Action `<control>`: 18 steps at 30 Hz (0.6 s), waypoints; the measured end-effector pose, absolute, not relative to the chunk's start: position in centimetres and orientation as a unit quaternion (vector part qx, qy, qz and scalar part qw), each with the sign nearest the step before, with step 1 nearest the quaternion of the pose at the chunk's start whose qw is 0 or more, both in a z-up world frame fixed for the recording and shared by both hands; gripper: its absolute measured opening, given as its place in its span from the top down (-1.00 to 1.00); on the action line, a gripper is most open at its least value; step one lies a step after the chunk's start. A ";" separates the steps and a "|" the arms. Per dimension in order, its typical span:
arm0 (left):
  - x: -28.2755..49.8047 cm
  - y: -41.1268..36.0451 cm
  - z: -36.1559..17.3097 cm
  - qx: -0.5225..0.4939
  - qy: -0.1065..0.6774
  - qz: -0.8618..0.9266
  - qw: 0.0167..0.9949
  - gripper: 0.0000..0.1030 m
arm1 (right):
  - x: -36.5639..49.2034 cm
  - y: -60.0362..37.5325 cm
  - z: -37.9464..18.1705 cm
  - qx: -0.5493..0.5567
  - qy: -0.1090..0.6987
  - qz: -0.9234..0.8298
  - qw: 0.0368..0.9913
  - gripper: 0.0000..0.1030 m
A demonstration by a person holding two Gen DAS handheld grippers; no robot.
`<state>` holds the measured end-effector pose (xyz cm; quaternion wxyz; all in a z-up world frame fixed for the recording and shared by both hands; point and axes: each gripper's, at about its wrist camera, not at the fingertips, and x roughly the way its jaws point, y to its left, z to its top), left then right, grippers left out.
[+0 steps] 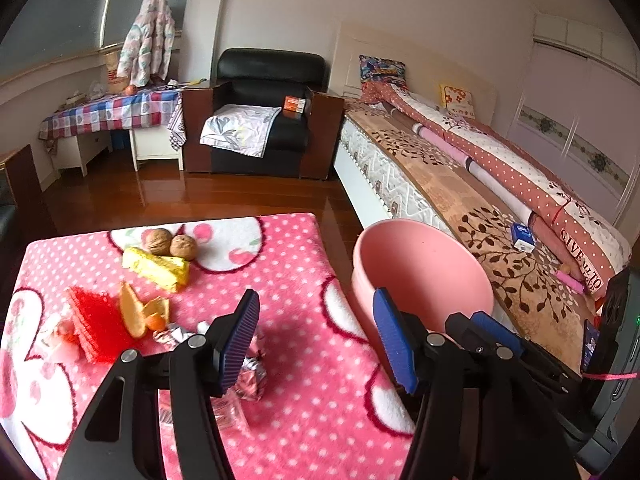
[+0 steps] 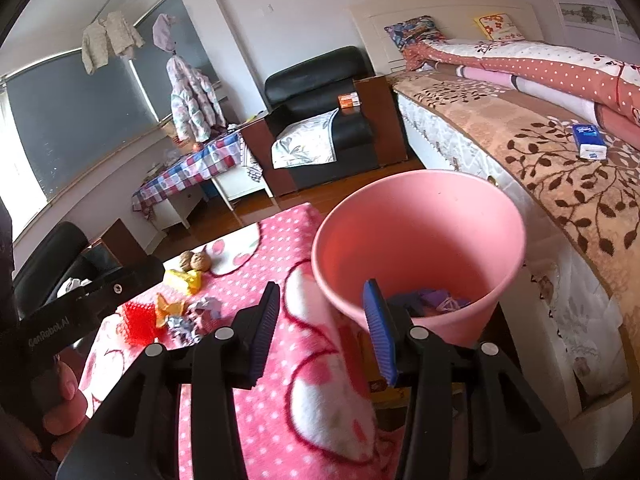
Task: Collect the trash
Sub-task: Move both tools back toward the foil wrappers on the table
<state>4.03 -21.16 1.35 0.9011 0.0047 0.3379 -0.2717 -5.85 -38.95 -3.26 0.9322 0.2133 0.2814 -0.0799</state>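
- Two grippers hang over a table draped in a pink blanket point(image 1: 288, 264), and a pink bucket point(image 1: 424, 276) stands just beside its edge, between blanket and bed point(image 1: 460, 184).
- The left gripper point(image 1: 320, 336) has its jaws wide apart with nothing between them — a crumpled foil wrapper point(image 1: 252, 376) lies on the blanket by its near pad.
- The right gripper point(image 2: 324, 332) is parted too, empty, at the bucket's near rim.
- Far from the bucket lie orange peel point(image 1: 140, 312), red mesh point(image 1: 96, 324), a yellow wrapper point(image 1: 156, 268) and two walnuts point(image 1: 170, 243).
- Inside the bucket — purple scraps point(image 2: 436, 302).
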 end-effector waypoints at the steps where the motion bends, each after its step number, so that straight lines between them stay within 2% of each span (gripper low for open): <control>1: 3.9 -20.8 1.4 0.003 0.337 -0.270 0.902 -0.13 | -6.0 -38.6 -3.2 0.214 0.282 -0.077 0.932 0.14; 18: 3.1 -11.8 0.7 -0.023 0.334 -0.197 0.921 -0.13 | -5.9 -35.7 -3.9 0.214 0.299 -0.054 0.928 0.14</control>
